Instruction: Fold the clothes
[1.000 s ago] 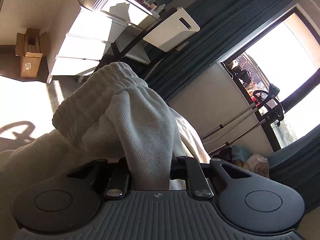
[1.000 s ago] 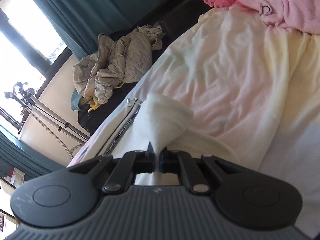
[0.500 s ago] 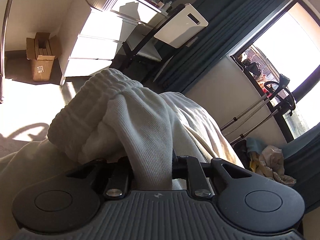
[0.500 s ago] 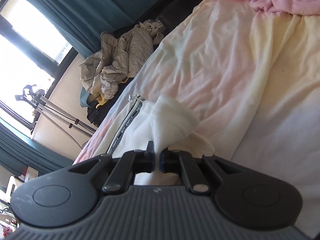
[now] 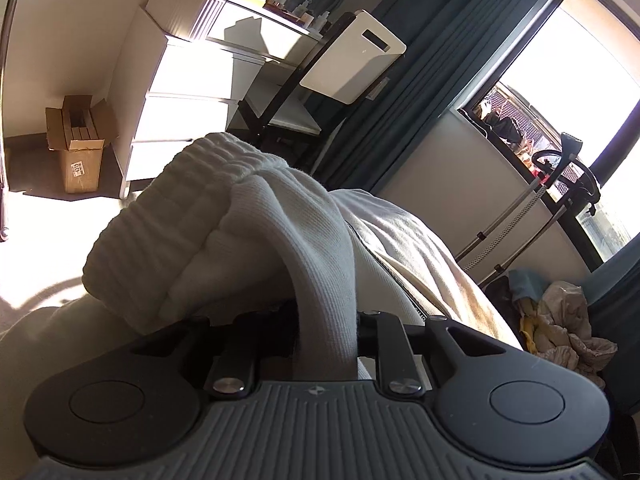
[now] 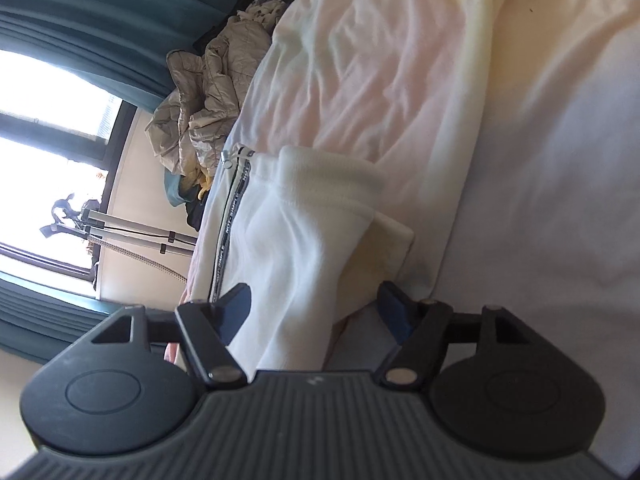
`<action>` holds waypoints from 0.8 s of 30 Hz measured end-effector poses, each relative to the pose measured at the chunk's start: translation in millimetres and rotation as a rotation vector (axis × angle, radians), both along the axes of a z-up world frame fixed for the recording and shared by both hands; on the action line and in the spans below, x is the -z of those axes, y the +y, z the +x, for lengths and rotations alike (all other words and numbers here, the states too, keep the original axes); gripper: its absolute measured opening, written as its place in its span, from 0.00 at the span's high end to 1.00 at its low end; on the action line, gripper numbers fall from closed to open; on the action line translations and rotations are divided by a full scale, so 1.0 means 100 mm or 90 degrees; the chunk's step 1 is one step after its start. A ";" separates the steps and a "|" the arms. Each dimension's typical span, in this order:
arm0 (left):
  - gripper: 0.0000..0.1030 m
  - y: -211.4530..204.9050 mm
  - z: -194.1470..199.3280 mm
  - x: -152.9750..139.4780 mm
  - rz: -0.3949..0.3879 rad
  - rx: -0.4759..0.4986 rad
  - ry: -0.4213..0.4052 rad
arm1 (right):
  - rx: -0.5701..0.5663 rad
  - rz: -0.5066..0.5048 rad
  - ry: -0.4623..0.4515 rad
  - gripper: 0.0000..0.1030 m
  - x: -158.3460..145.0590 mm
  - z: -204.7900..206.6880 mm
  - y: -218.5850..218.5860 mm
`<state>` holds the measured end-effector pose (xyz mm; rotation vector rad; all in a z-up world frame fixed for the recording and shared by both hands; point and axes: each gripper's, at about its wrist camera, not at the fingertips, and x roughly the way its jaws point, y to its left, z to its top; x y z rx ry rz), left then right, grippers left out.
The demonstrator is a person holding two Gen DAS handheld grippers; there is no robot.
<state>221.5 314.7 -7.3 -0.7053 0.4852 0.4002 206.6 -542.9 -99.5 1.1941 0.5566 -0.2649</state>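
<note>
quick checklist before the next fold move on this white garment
1. Left gripper shut on the white garment: ok.
2. Right gripper let go: ok, jaws wide apart, garment loose between them.
3. Right-side cuff lying on the bed sheet: ok.
4. Garment flat, no bunching: not ok, cloth is heaped over the left gripper.
5. Zipper straight: ok where the right wrist view shows it.
6. Room on the bed ahead: ok.

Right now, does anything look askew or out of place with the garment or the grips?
Nothing damaged or spilled. The white garment lies bunched on the bed sheet; the left hand-held gripper pinches its ribbed cuff, while the right hand-held gripper is open around it.
</note>
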 end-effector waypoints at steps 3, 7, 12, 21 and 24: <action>0.77 0.00 0.04 0.01 0.013 0.008 0.004 | -0.006 0.026 0.002 0.27 0.06 0.02 0.05; 0.77 -0.01 0.07 0.02 0.016 0.009 0.003 | 0.029 0.050 -0.015 0.27 0.15 0.08 0.01; 0.80 -0.07 0.01 -0.01 0.047 0.026 -0.021 | 0.058 -0.011 -0.005 0.69 0.20 0.30 -0.14; 0.84 0.17 -0.42 -0.45 -0.046 0.088 -0.110 | 0.086 -0.185 -0.116 0.93 -0.84 -0.22 0.16; 0.83 0.17 -0.64 -0.56 -0.075 0.118 -0.110 | 0.115 -0.188 -0.124 0.93 -0.99 -0.53 0.04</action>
